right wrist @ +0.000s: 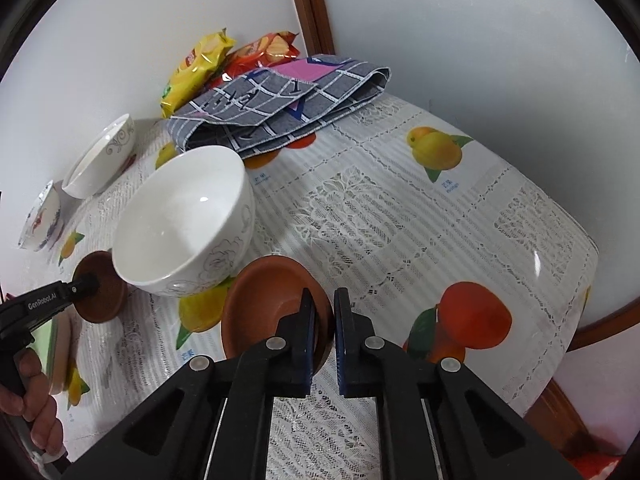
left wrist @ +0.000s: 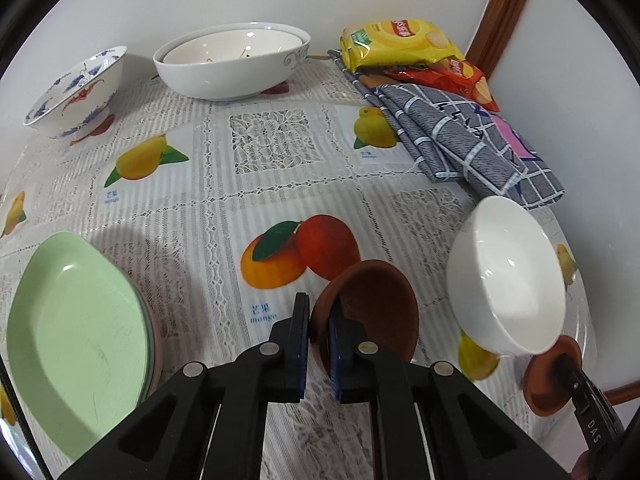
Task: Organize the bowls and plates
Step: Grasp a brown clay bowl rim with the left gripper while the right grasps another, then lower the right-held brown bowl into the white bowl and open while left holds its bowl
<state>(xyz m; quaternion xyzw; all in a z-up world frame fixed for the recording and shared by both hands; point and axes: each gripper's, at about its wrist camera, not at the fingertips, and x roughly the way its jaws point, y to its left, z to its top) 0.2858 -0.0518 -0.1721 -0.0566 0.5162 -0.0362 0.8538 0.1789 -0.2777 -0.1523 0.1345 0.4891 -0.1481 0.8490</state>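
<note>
Left hand-held gripper point(left wrist: 319, 346): clamps brown dish point(left wrist: 370, 312) rim.
Right hand-held gripper point(right wrist: 323, 342): clamps second brown dish point(right wrist: 272, 304).
White bowl point(right wrist: 184, 220): empty.
Big bowl point(left wrist: 224, 74): holds smaller bowl point(left wrist: 232, 47).

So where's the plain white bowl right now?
The plain white bowl sits on the table between the two brown bowls, just in front of the folded grey cloth; in the left wrist view it is on the right.
</note>
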